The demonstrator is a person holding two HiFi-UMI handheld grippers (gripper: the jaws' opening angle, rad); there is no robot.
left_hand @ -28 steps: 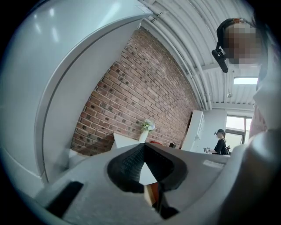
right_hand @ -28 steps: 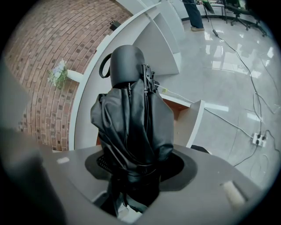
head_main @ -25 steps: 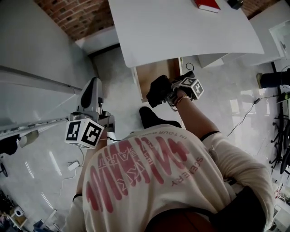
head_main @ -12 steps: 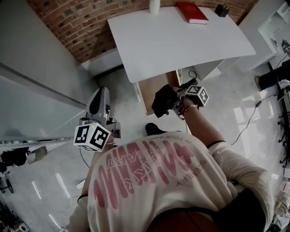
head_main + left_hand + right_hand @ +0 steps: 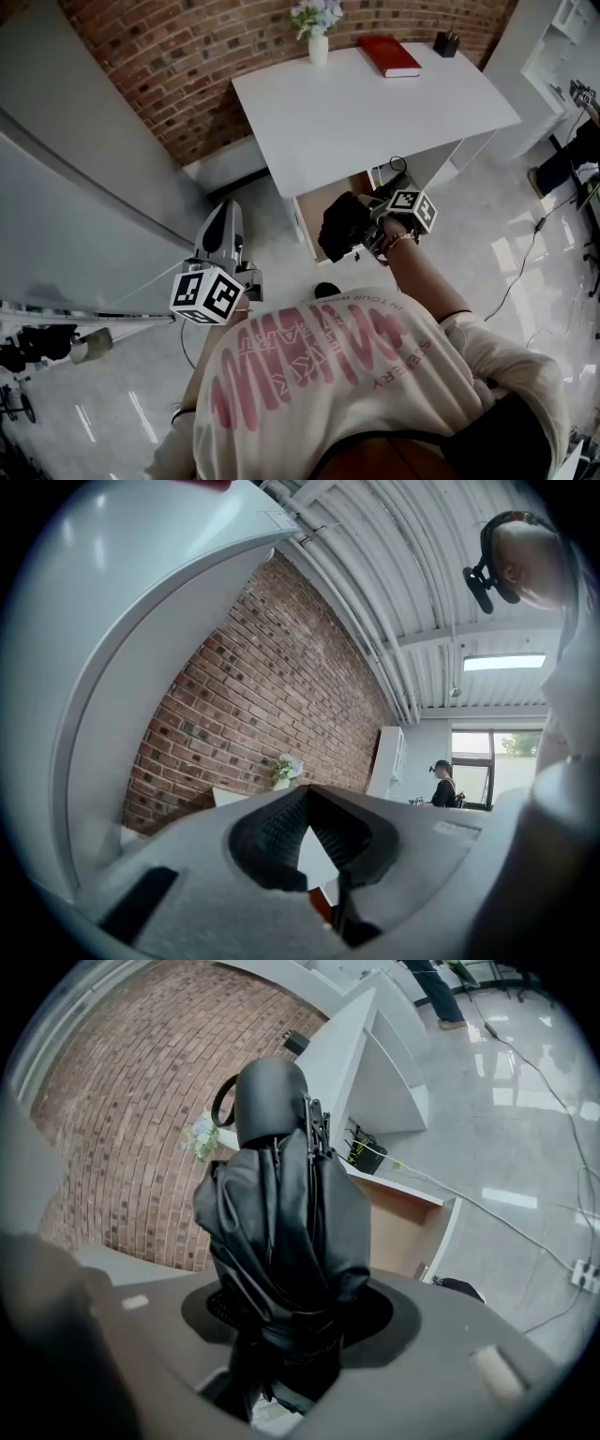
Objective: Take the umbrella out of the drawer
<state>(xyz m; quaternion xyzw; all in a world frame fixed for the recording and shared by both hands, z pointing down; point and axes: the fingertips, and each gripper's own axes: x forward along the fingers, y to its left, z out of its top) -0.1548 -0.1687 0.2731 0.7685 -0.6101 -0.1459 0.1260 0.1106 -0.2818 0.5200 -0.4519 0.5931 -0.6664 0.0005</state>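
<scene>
Right tool (image 5: 295, 1314) pinches the folded black fabric umbrella (image 5: 281, 1194), held clear of the open light-wood drawer (image 5: 325, 200) beneath the white rectangular bench (image 5: 375, 112). Left tool (image 5: 307, 794) is pressed together, empty, pointing level.

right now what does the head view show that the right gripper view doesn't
Only the head view: the red book on the desk, the left gripper, and the person's shirt.

Only the right gripper view: the right gripper shut on the folded black umbrella, seen close up, and the umbrella's strap loop.

Both: the umbrella, the open drawer, the brick wall and the vase of flowers.
</scene>
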